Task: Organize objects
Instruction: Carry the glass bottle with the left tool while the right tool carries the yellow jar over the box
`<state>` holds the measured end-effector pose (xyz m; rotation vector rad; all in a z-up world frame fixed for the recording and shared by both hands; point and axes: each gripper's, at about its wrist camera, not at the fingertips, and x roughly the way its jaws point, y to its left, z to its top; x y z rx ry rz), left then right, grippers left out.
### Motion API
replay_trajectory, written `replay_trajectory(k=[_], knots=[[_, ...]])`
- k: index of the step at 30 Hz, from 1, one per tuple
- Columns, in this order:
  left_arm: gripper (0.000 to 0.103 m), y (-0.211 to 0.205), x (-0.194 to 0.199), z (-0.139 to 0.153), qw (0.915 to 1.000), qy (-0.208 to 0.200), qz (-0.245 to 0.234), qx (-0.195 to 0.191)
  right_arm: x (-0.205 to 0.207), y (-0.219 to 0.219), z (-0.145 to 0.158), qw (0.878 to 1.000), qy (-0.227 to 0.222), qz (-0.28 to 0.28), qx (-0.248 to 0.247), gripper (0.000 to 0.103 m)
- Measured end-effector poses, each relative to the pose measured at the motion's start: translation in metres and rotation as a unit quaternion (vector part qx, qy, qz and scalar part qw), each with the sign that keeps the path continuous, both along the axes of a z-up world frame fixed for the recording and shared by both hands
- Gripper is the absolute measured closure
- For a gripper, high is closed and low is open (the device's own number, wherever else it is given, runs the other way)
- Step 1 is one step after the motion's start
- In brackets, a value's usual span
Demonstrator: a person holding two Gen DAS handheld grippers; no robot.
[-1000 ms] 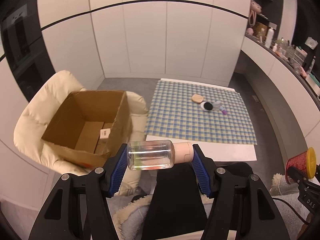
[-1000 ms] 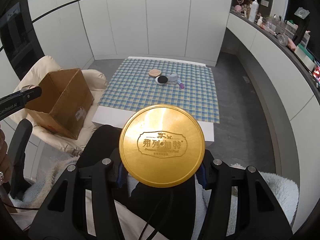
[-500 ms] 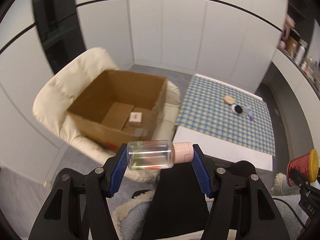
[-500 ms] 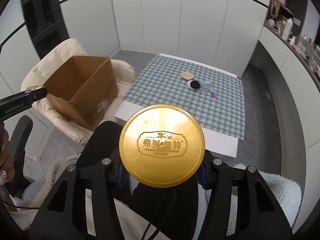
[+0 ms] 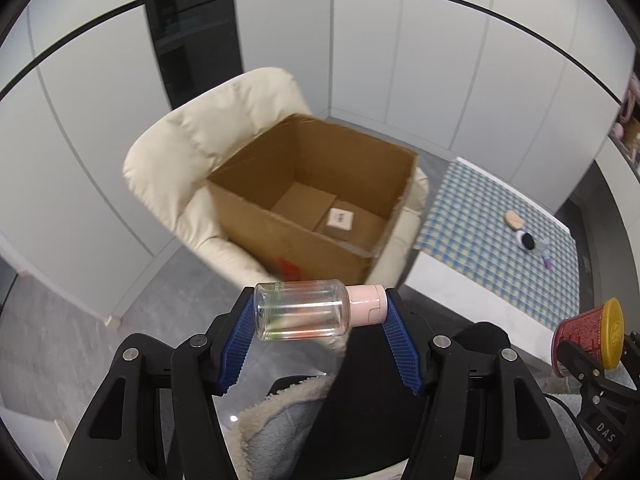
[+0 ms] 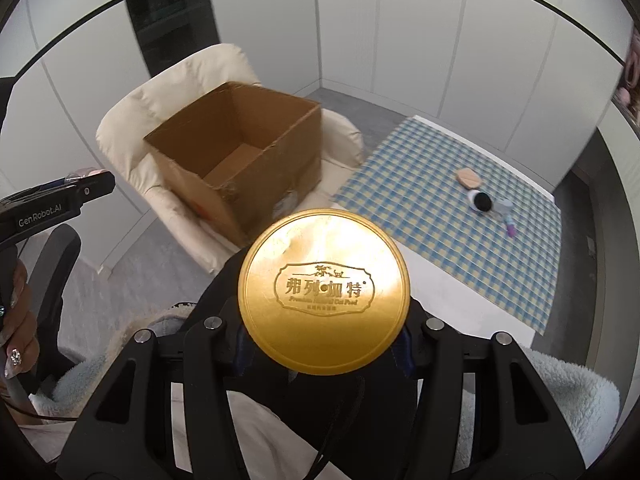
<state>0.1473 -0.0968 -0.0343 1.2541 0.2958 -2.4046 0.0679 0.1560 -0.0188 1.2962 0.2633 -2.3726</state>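
- Bottle (image 5: pixel 302 315) of clear plastic with a pink cap lies sideways between the blue pads of the left tool (image 5: pixel 320 330); base against one pad, cap against the other, so the tool is clenched on it.
- The right tool (image 6: pixel 322 344) grips a red canister (image 5: pixel 580 342) with a gold lid (image 6: pixel 324 291); in the right wrist view the lid faces the camera and hides the pads behind it.
- An open cardboard box (image 5: pixel 280 236) sits on a cream padded chair (image 5: pixel 188 148), ahead of and below both tools.
- Inside the box, a small tan package (image 5: pixel 339 222) rests on the bottom.
- To the right of the chair stands a low white table (image 6: pixel 460 296) under a blue-and-yellow checked cloth (image 6: pixel 432 184).
- On the cloth, close together, lie a beige puff (image 6: pixel 469 178), a round black-and-white item (image 6: pixel 480 201) and a small bottle with a purple end (image 6: pixel 507 216).
- A person's hand (image 6: pixel 18 320) holds the left tool's handle at the left edge of the right wrist view.
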Motion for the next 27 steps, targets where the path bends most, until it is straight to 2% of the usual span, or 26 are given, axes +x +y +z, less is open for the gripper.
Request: replay_trajectory(k=[8,17,24,27], knots=[[0.040,-0.011,-0.002,-0.004,0.9999,-0.003,0.017,0.000,-0.002,-0.041,-0.003,0.999,0.002,0.054,0.006,0.047],[0.040,-0.012,-0.014,-0.010,0.9997,-0.017,0.004,0.016,-0.004,-0.045,-0.007,0.998,-0.001,0.058,0.015,0.047],[0.040,-0.021,-0.037,0.002,0.9995,-0.024,-0.011,-0.016,-0.013,-0.057,-0.005,0.998,0.011,0.065,0.020,0.047],[0.040,-0.032,-0.053,0.001,0.9997,-0.016,-0.016,-0.004,-0.023,-0.065,-0.004,0.997,0.025,0.068,0.021,0.047]])
